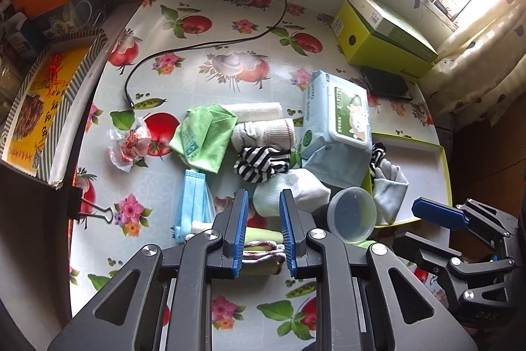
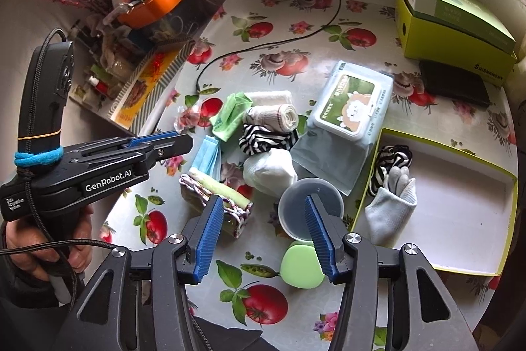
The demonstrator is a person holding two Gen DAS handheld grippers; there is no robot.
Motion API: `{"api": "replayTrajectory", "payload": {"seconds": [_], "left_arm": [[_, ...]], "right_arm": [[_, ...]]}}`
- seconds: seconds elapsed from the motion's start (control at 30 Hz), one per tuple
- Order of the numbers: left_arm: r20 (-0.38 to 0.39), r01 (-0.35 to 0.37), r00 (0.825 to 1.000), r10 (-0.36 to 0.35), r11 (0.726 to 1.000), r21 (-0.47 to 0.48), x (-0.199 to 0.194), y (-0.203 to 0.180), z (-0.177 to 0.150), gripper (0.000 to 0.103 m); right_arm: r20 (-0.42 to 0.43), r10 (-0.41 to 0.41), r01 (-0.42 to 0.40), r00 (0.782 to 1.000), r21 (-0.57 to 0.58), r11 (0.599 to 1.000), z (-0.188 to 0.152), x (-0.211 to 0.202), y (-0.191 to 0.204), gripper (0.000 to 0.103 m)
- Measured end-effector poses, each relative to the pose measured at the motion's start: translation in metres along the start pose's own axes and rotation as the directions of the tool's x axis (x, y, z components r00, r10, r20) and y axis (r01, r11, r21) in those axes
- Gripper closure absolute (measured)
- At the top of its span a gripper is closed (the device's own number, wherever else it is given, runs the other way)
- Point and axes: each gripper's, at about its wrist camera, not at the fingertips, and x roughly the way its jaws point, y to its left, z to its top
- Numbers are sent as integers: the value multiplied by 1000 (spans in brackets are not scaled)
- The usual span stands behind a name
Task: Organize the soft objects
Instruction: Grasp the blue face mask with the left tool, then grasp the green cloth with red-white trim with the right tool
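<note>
Left gripper (image 1: 263, 229) hangs part-open and empty over a folded towel (image 1: 263, 249); right gripper (image 2: 263, 229) gapes empty (clear plastic cup (image 2: 296, 206) beneath).

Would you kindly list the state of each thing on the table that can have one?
left gripper: fingers apart, holding nothing.
right gripper: fingers apart, holding nothing.
tray: holds a striped sock and a grey sock.
wet wipes pack: lid closed.
clear container: no lid on it.
white sock: balled up, outside the tray.
</note>
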Motion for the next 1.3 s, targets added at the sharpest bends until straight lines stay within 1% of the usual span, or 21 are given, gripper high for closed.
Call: {"api": "replayTrajectory", "payload": {"seconds": [0.23, 0.4, 0.67, 0.8, 0.93, 0.97, 1.03, 1.1, 1.23, 1.3], "left_arm": [[-12, 3, 1000, -3, 1000, -21, 5, 18, -1, 82], [-27, -6, 1000, 5, 998, -60, 10, 41, -4, 83], [-53, -12, 999, 6, 992, -122, 21, 70, -11, 83], [-82, -17, 997, 5, 989, -146, 35, 85, -15, 83], [-103, 0, 995, -15, 989, -146, 52, 89, -17, 82], [-111, 2, 994, -18, 990, -142, 56, 88, -16, 81], [-126, 14, 992, -30, 991, -134, 66, 86, -15, 70], [-142, 23, 989, -41, 992, -125, 77, 83, -13, 69], [-189, -6, 982, -19, 991, -134, 102, 86, -11, 69], [-198, 0, 980, -28, 990, -141, 109, 88, -11, 69]], "right_arm": [[-13, 3, -4, 1000, -18, 1000, 4, 7, 9, 49], [-24, -1, 0, 1000, -26, 1000, 6, 11, 13, 47], [-47, 4, -6, 999, -46, 999, 8, 20, 20, 47], [-68, 13, -17, 998, -72, 997, 8, 27, 27, 47], [-87, 18, -25, 996, -84, 996, 8, 34, 31, 47], [-91, 17, -25, 996, -85, 996, 8, 35, 32, 47], [-96, 14, -22, 995, -83, 996, 8, 37, 31, 47], [-99, 10, -18, 995, -80, 997, 9, 38, 30, 47], [-109, 5, -13, 994, -77, 997, 10, 40, 29, 47], [-114, 2, -11, 994, -78, 997, 11, 42, 30, 47]]}}
